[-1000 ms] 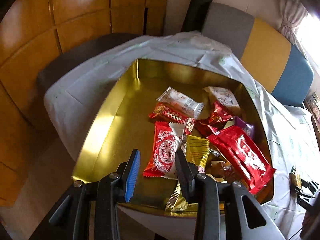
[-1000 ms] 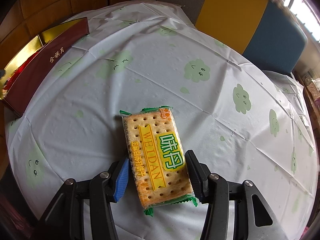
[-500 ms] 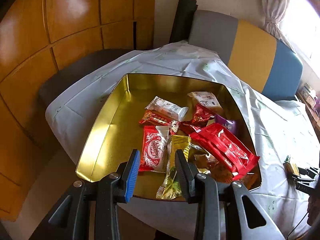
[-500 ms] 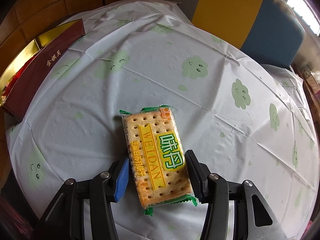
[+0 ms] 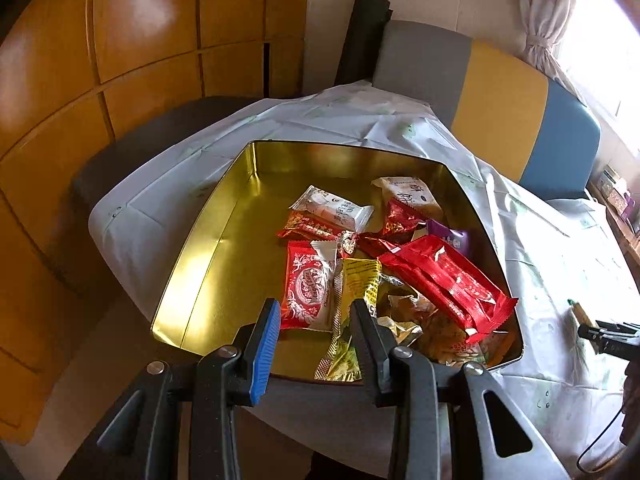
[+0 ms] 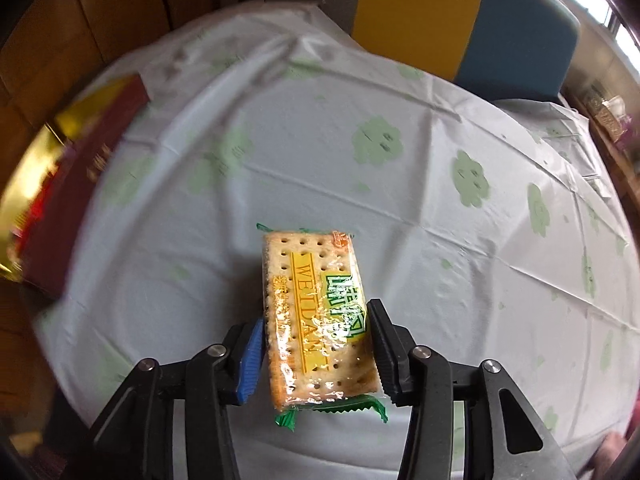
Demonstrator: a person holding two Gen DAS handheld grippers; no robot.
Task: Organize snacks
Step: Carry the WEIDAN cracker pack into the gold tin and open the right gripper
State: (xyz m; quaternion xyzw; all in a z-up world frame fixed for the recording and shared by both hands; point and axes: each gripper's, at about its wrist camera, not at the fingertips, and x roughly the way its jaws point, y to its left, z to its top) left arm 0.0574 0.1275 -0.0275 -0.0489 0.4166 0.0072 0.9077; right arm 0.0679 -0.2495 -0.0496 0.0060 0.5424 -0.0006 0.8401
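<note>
My right hand-held gripper (image 6: pixel 316 354) has just closed its jaws onto the cracker pack (image 6: pixel 316 316), now clamped and lifted off the worktop (image 6: pixel 400 208). My left hand-held gripper (image 5: pixel 314 326) hangs empty, jaws slightly apart, above the gold tin (image 5: pixel 224 248) of snacks (image 5: pixel 440 276) just ahead.

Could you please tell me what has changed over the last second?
The right gripper has just closed its jaws on the cracker packet and lifted it off the tablecloth. The left gripper, empty, has drawn back from the gold tin; its snacks lie unchanged.
</note>
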